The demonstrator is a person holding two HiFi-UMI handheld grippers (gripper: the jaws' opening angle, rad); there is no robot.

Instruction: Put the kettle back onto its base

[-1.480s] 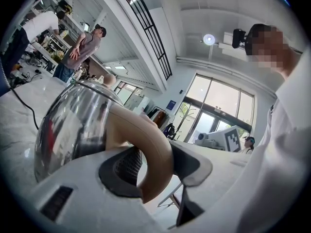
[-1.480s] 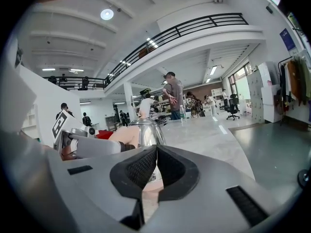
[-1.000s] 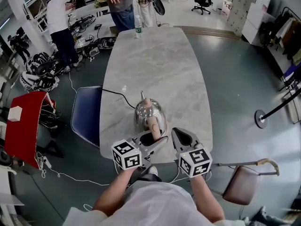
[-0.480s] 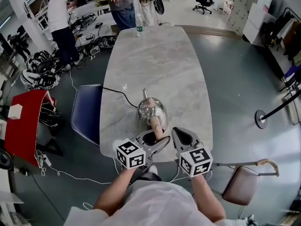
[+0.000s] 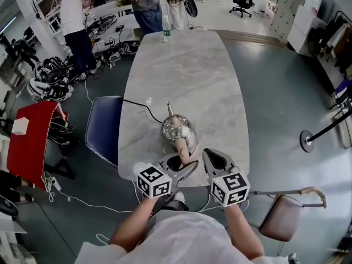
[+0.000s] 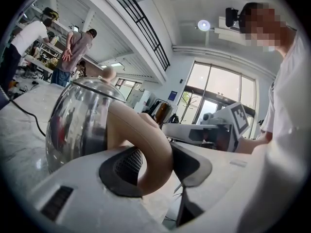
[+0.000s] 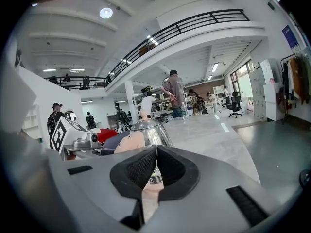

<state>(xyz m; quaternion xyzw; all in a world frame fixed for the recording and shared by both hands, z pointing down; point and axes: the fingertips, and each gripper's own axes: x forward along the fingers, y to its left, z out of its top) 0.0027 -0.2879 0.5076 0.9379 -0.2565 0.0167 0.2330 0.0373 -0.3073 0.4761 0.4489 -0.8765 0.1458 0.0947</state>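
A shiny steel kettle (image 5: 179,130) with a beige handle (image 5: 182,147) stands near the front edge of the grey marble table (image 5: 187,70). My left gripper (image 5: 179,161) is shut on that handle (image 6: 146,144), which fills the gap between its pads. Its base is hidden under the kettle body (image 6: 80,125); a black cord (image 5: 140,108) runs up to the kettle's foot. My right gripper (image 5: 209,155) hovers just right of the kettle, with its pads pressed together (image 7: 156,155) and nothing held. The kettle (image 7: 148,130) shows behind them.
A water bottle (image 5: 167,28) stands at the table's far end. A blue chair (image 5: 103,128) is at the table's left, a brown chair (image 5: 283,216) at the front right, and a red table (image 5: 30,142) further left. Several people stand beyond the far end.
Barely anything differs. My left gripper stays on the kettle's handle and has rolled slightly. The right gripper has kept still.
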